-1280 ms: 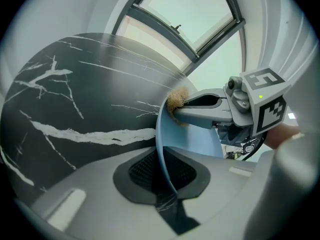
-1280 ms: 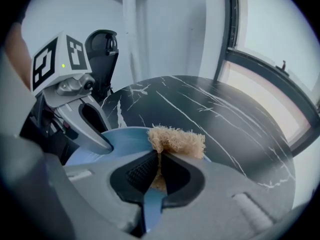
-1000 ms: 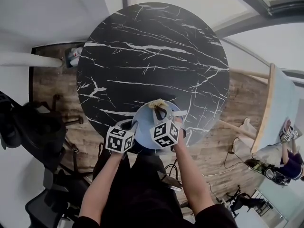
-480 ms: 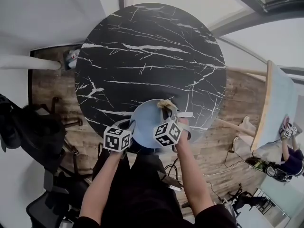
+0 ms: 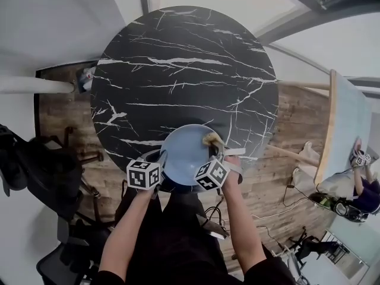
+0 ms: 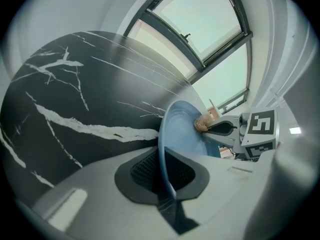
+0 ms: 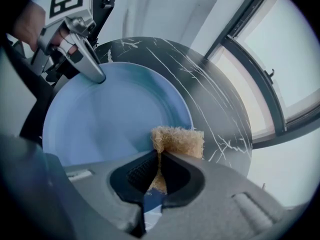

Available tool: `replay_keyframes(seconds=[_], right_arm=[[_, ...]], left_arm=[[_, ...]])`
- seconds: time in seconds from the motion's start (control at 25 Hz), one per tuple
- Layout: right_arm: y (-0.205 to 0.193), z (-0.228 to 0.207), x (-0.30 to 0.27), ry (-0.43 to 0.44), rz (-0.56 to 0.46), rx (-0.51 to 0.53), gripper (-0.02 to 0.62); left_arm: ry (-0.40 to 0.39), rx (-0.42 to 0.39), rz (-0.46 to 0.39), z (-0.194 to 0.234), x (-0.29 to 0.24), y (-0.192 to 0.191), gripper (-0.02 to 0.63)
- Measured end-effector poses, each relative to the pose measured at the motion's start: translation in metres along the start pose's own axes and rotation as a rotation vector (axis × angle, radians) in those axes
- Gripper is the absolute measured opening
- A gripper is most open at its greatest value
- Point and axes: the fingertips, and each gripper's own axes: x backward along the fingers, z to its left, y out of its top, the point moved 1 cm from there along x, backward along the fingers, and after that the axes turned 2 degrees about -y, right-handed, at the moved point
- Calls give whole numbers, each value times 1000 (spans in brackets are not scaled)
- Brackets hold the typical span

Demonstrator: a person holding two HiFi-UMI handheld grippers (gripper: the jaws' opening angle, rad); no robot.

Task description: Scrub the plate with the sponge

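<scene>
Fingers (image 6: pixel 136 170) of the left gripper (image 5: pixel 161 155) clamped the rim of a plate (image 5: pixel 185 151); those of the right gripper (image 5: pixel 212 145) pinched a sponge (image 7: pixel 178 140).
The left pair, dark ribbed pads in smooth grey shells, had just been closing tighter, with the thin rim edge-on between them. The plate was round, pale blue and glossy with a shallow raised rim, and it sat over the near edge of the round counter (image 5: pixel 184 70), a black slab veined with white like marble. I could not tell whether it rested there. The right pair stood nearly together, squeezing the sponge into a fold. It was a tan, coarse, fibrous block, and its free end spread out against the plate's inner face close to the right rim. Each gripper carried a white cube printed with black square markers.
</scene>
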Motion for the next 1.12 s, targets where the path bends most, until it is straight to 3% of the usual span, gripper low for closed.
replay_keyframes(seconds=[0.2, 0.6, 1.12], right_arm=[[-16, 14, 7, 29, 49, 26, 23], [-38, 61, 25, 174, 106, 46, 23], [-28, 117, 45, 456, 19, -22, 23]], left_arm=[[-2, 20, -11, 0, 0, 1, 20], [3, 14, -27, 0, -1, 1, 18], [6, 31, -34, 0, -1, 0, 17]])
